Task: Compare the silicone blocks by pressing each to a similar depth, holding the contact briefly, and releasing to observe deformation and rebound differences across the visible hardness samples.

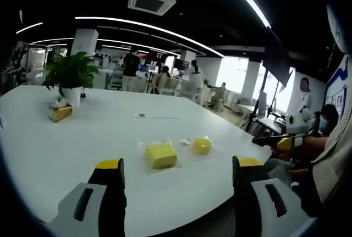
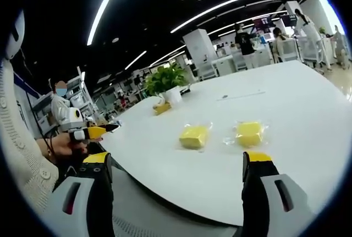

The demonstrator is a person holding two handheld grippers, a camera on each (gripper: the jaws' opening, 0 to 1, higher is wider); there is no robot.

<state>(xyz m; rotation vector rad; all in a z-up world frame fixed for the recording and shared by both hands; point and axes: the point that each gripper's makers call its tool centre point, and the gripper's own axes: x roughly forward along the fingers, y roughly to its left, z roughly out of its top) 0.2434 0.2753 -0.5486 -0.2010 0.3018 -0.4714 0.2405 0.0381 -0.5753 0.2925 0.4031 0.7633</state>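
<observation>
Lying on the white desk (image 1: 66, 138) are two yellow silicone blocks, each sitting in a clear, crinkled plastic wrap. In the left gripper view the square block (image 1: 160, 155) is showing flat faces and soft edges, and the rounder block (image 1: 202, 145) is lying just beside it, apart from it. In the right gripper view the same two are sitting side by side near the desk's curved edge: the square block (image 2: 193, 136) and the rounder block (image 2: 249, 133). Neither is being touched.

The left hand-held gripper (image 1: 179, 165) is hanging above the desk's near edge with its jaws spread wide, holding nothing; the jaws are black with yellow tips and grey shells. The right hand-held gripper (image 2: 179, 163) is looking the same, jaws wide and empty, hovering short of the desk. The other gripper is also showing in each view, its yellow tip pointing in from the side (image 2: 88, 132) and (image 1: 283, 142).

Farther back on the smooth, glossy desk a leafy green plant (image 1: 70, 72) is standing in a white pot, with a small yellow box (image 1: 59, 113) just beside it. A person's knitted cream sleeve (image 2: 22, 160) is showing at the edge of the right gripper view. Beyond the desk, people are standing in an open office under long curved ceiling lights (image 1: 148, 28).
</observation>
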